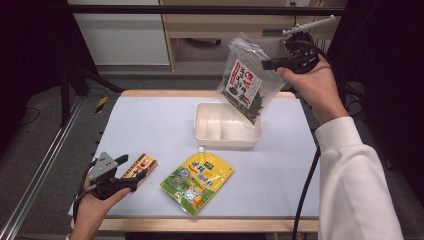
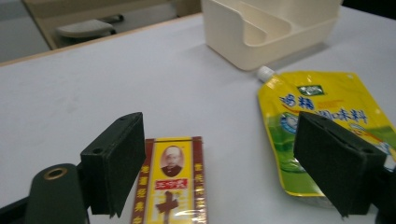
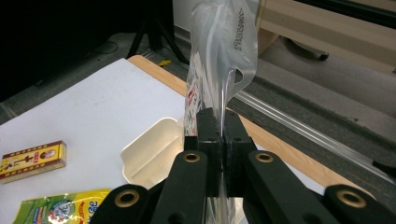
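Above the far right part of the table, a clear plastic bag of dark green dried leaves with a red-and-white label [image 1: 246,82] is hanging in the air, its lower corner dangling over the white divided plastic tray [image 1: 204,131]. The right gripper [image 1: 272,64] is pinching the bag's upper edge, its jaws pressed together on the clear film, as the right gripper view shows close up [image 3: 218,128]. The tray is sitting on the pale grey table top [image 1: 150,125], just beyond a yellow spouted pouch with green and blue print [image 1: 197,183], whose white cap is pointing toward the tray. Left of the pouch, a small flat red-and-yellow box with a portrait on it [image 1: 141,167] is lying near the front left edge. The left gripper [image 1: 131,170] is hovering low over this box with its jaws spread wide; in the left gripper view the box [image 2: 169,184] is lying between the two black pads, which are not touching it.
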A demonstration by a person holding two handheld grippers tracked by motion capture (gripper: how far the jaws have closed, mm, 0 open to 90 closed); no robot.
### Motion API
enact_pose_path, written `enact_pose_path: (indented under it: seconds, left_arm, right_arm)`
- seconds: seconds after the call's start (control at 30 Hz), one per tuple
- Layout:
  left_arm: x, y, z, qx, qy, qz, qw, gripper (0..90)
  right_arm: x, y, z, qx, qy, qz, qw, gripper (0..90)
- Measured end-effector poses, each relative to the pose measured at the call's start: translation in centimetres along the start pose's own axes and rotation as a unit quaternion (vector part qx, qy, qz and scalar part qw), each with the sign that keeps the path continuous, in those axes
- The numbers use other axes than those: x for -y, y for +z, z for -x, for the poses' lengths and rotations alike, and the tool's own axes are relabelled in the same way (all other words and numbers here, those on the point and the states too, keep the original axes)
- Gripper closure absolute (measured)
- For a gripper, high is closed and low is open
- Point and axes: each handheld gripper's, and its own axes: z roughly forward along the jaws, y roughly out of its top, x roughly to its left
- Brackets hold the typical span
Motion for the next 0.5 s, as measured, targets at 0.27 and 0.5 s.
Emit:
enact_pose_path:
  seconds: [0.27, 0.5]
  left_arm:
    - [0.5, -0.2, -1.1, -0.015, -0.017, -0.001, 0.9997, 16.3]
    - [0.6, 0.1, -0.7, -0.012, -0.009, -0.007, 0.9999, 16.2]
  right_arm:
    - [1.8, 0.7, 1.2, 0.004, 0.026, -0.01, 0.9996, 88.9]
    - [3.1, 1.9, 1.8, -0.002, 0.035, -0.012, 0.9993, 88.9]
